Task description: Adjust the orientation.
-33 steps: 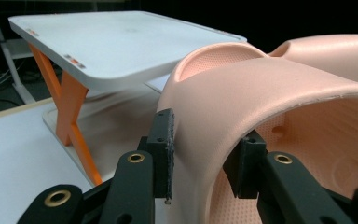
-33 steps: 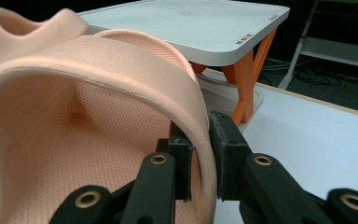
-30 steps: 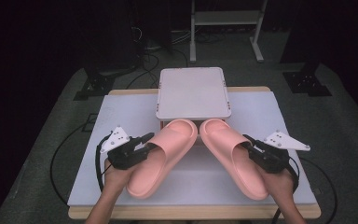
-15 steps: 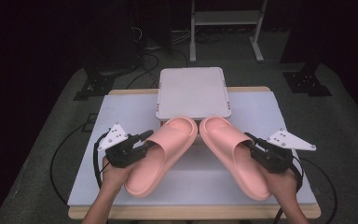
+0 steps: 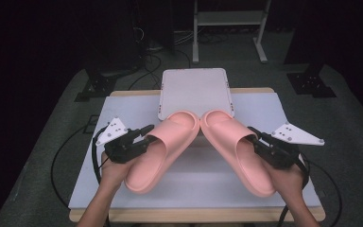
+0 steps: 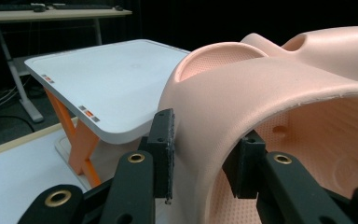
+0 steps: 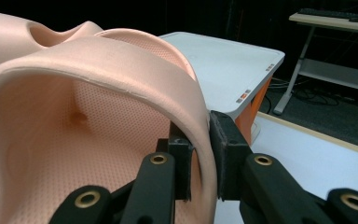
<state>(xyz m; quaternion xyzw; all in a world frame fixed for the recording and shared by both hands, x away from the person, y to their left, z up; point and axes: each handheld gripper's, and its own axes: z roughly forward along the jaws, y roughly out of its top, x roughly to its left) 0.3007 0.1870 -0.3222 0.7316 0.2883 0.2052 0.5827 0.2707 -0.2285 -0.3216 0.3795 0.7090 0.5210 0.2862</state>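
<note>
Two pink slippers are held side by side, toes together and heels spread. My left gripper (image 5: 144, 135) is shut on the side of the left slipper's (image 5: 163, 151) strap; in the left gripper view the strap wall (image 6: 200, 107) sits between the jaws of my left gripper (image 6: 204, 161). My right gripper (image 5: 259, 138) is shut on the right slipper's (image 5: 236, 151) strap edge, and the right gripper view has that edge (image 7: 186, 93) pinched in my right gripper (image 7: 201, 161). Both toes reach the front edge of a white raised platform (image 5: 194, 90).
The platform (image 6: 112, 79) stands on orange legs (image 6: 81, 144) at the back of the white table mat (image 5: 274, 113). Cables (image 5: 71, 156) lie on the dark floor to the left. A metal shelf frame (image 5: 227, 19) stands behind the table.
Both grippers have carried their slippers a little forward, so the toes are now at the platform's front edge.
</note>
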